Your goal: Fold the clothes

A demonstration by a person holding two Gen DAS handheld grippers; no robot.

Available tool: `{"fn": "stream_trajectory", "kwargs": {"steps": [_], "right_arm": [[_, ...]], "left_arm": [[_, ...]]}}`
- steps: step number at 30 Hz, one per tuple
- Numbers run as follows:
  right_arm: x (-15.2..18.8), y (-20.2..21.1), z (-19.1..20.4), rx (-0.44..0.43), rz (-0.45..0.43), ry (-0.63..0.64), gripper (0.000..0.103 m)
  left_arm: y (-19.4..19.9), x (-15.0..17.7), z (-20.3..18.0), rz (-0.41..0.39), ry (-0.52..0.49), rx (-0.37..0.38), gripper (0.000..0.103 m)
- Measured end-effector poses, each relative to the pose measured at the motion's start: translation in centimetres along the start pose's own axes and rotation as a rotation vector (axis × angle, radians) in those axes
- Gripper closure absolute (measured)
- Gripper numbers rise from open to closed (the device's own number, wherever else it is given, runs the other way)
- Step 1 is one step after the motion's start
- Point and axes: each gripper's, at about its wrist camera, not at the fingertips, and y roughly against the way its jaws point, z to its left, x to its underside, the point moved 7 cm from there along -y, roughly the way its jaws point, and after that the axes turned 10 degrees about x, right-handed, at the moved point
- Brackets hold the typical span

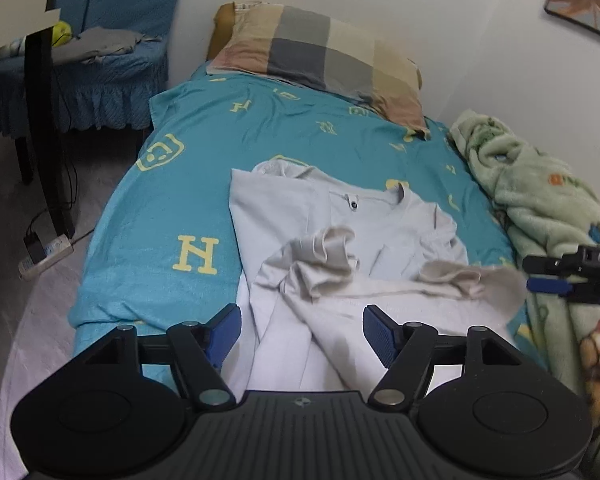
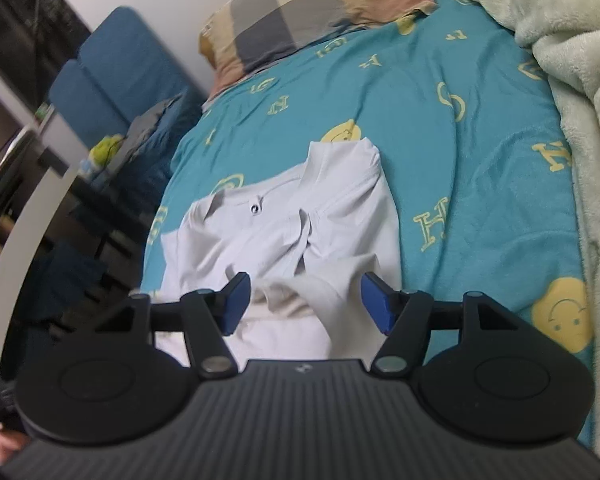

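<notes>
1. Pale grey cotton, a shirt (image 1: 340, 232), lies on the teal bed sheet (image 1: 172, 208), collar toward the checked pillow (image 1: 320, 48) and hem toward you; its long axis runs from you to the pillow.

2. The near hem is bunched and part-folded up over the body of the shirt, so the fold looks roughly half made, with creases left to settle.

3. Your left tongs (image 1: 302, 334) stand open above the hem's left part, blue pads clear of the cloth, nothing gripped.

4. Your right tongs (image 2: 304, 302) also stand open, cloth showing between the pads but not pinched; in the left view they (image 1: 548, 276) sit at the shirt's right edge, beside the green blanket (image 1: 540, 184).

5. The shirt lies straight ahead and below both tongs, one at each side of the hem, neither plainly nearer.

6. Judged from this, your next move turns on that symmetry: take the sides evenly, or the fold will skew across the long axis.
</notes>
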Motion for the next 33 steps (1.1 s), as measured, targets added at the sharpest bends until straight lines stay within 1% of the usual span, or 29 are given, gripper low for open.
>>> {"fn": "stream_trajectory", "kwargs": {"steps": [2, 4, 6, 8, 9, 11, 12, 14, 15, 16, 17, 20, 25, 28, 33], "right_arm": [[0.5, -0.4, -0.4, 0.010, 0.030, 0.036, 0.038], [1.2, -1.4, -0.6, 0.018, 0.071, 0.078, 0.039], [1.9, -2.4, -0.8, 0.029, 0.103, 0.113, 0.039], [2.4, -3.4, -0.8, 0.034, 0.122, 0.149, 0.039], [2.6, -3.8, -0.7, 0.033, 0.128, 0.169, 0.039], [3.2, -4.6, -0.2, 0.028, 0.135, 0.210, 0.039], [3.4, -4.9, 0.0, 0.029, 0.134, 0.224, 0.039], [3.7, -5.5, 0.4, 0.037, 0.127, 0.252, 0.046], [3.9, -5.9, 0.5, 0.049, 0.130, 0.270, 0.050], [4.0, -6.2, 0.6, 0.060, 0.137, 0.283, 0.063], [4.1, -6.5, 0.6, 0.062, 0.144, 0.283, 0.077], [4.0, -6.3, 1.0, 0.068, 0.150, 0.269, 0.093], [3.3, -5.1, 0.8, 0.105, 0.119, 0.241, 0.095], [3.5, -5.9, -0.1, 0.128, 0.146, 0.222, 0.095], [3.4, -6.1, -0.1, 0.128, 0.147, 0.209, 0.093]], "left_arm": [[-0.7, 0.7, 0.2, 0.018, -0.019, -0.010, 0.035], [-1.8, 1.2, 0.5, 0.037, -0.017, -0.003, 0.037], [-2.8, 1.8, 0.9, 0.059, -0.013, 0.008, 0.043], [-3.9, 2.3, 1.3, 0.082, -0.019, 0.011, 0.054], [-4.4, 2.5, 1.4, 0.094, -0.023, 0.010, 0.057], [-5.1, 2.8, 1.7, 0.110, -0.027, 0.005, 0.070], [-5.4, 2.8, 1.8, 0.114, -0.027, 0.002, 0.073], [-5.5, 2.7, 1.9, 0.108, -0.030, -0.002, 0.091], [-5.5, 2.6, 2.0, 0.106, -0.028, -0.006, 0.093], [-5.4, 2.4, 2.1, 0.102, -0.022, -0.004, 0.095], [-5.3, 2.3, 2.1, 0.097, -0.018, 0.000, 0.097], [-4.7, 1.7, 1.8, 0.089, -0.028, -0.002, 0.098], [-3.4, 0.8, 1.9, 0.065, -0.022, -0.027, 0.098], [-4.0, 1.1, 2.7, 0.085, -0.013, -0.050, 0.098], [-4.1, 1.5, 3.5, 0.093, 0.039, -0.041, 0.095]]}}
